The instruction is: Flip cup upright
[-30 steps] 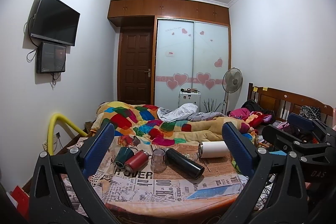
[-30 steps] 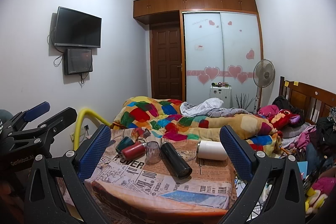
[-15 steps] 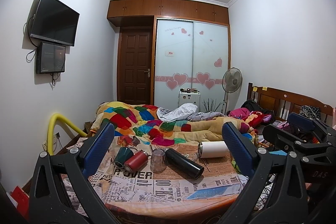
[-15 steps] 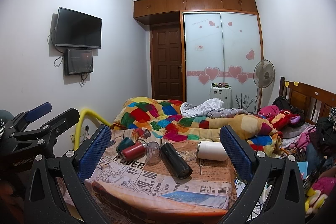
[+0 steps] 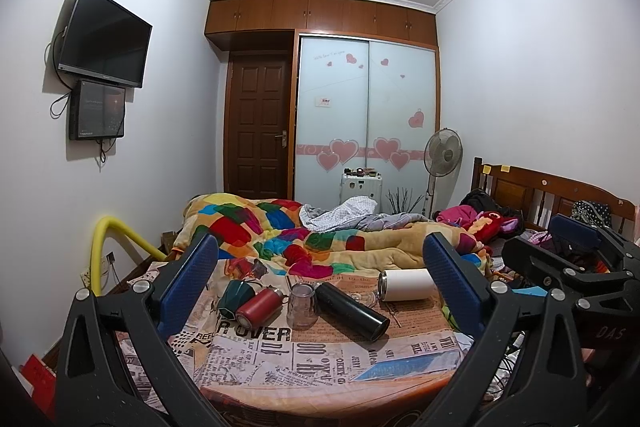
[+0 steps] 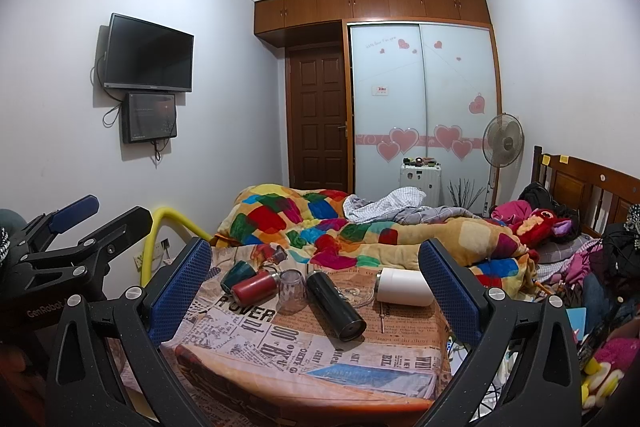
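Clear glass cup (image 5: 302, 305); glossy black metal flask (image 5: 352, 311); newsprint-pattern cloth (image 5: 280, 355) w/ matt finish.

Both views are taken from just off the near edge of the table (image 5: 320, 379) (image 6: 312, 375), facing across it toward the bed and wardrobe. The left wrist view is set further left. The table and far wall are shared.
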